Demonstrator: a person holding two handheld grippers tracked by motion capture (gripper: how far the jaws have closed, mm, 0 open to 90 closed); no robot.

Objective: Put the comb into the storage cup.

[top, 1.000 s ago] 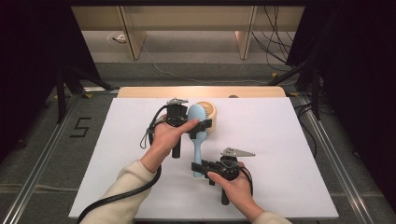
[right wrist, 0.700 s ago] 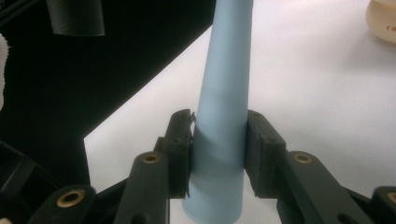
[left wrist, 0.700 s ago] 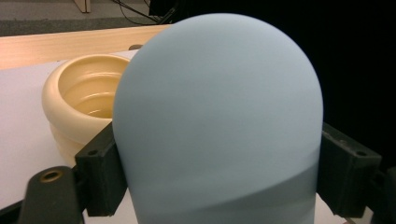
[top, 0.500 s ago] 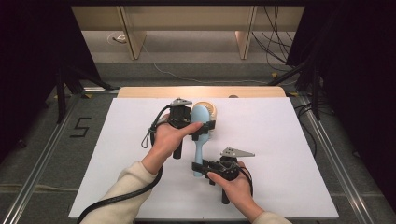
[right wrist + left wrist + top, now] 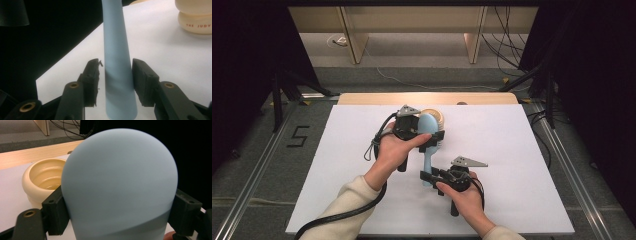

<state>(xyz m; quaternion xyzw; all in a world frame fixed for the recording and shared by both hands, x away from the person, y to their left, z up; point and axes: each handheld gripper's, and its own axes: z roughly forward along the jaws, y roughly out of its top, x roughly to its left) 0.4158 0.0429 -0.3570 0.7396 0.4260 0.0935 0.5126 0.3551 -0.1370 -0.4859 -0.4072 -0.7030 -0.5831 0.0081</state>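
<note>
Brush (image 5: 428, 137) held over white table (image 5: 522, 150), head clamped, handle just let go.
Left gripper (image 5: 432, 136) pinches the pale blue brush head from both sides, beside the cream bowl (image 5: 435, 117). Right gripper (image 5: 426, 175): jaws have just been opening, handle end (image 5: 117, 75) between them, small gaps either side, pads not pressing.

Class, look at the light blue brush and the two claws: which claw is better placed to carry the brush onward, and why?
The left claw. Its jaws clamp the wide head of the light blue brush, beside the cream bowl. The right claw has just been opening; its pads stand off the handle, which remains between them.
</note>
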